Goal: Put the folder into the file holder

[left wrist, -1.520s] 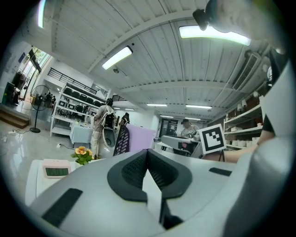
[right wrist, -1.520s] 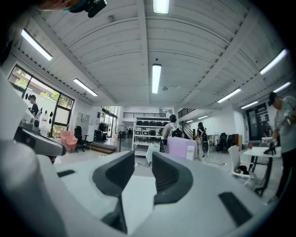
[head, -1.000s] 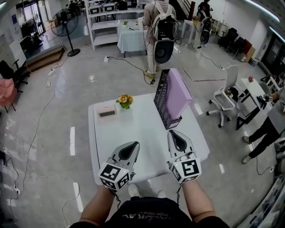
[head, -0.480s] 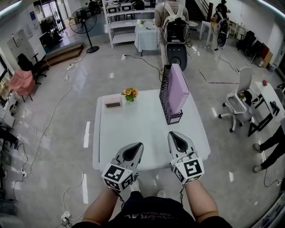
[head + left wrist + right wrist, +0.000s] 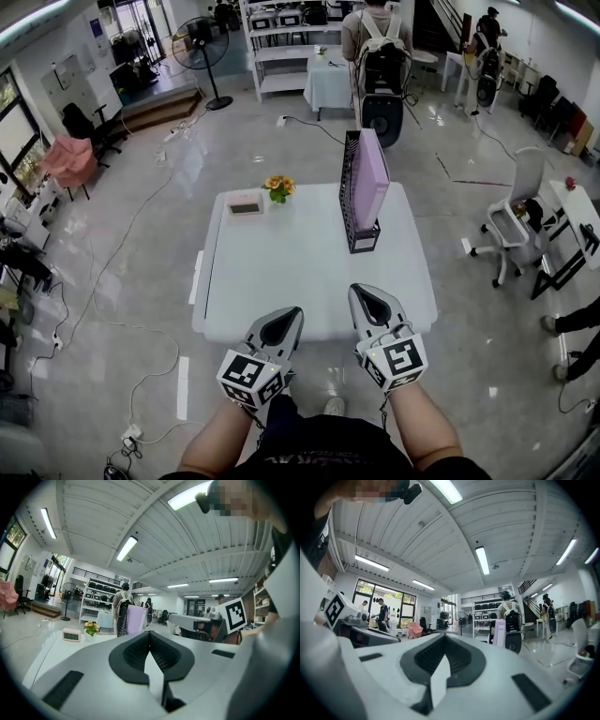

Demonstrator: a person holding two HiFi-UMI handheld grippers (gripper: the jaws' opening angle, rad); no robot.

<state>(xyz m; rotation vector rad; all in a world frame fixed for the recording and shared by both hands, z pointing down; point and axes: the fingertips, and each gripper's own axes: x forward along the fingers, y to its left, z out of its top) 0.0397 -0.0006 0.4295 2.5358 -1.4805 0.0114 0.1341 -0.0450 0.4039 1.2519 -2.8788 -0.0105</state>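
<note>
Obs.: the purple folder [image 5: 369,176] stands on edge inside the black mesh file holder [image 5: 351,202], its upper part well above the holder's rim. It leans a little toward the holder's right wall. My reading: the upright slot is what keeps it standing, so the put-in step looks done.

The file holder sits on the white surface [image 5: 300,272], toward its far right part. To the left of the holder, well apart from it, are a small pot of flowers [image 5: 276,187] and, just beyond them, a small clock [image 5: 246,205]. Neither touches the holder.

Left claw [image 5: 287,317]: on the near side of the file holder, well apart from it, over the near edge of the surface. In the left gripper view its two jaws meet along one line with nothing between them. Closed, empty.

Right claw [image 5: 364,300]: also on the near side of the holder, roughly in line with it, and not touching it. The right gripper view shows the jaws pressed together with nothing held. Closed, empty.

Judgement: both claws are held level and clear of the holder, probably so as not to nudge the standing folder. Main risk is bumping the holder and tipping it.
</note>
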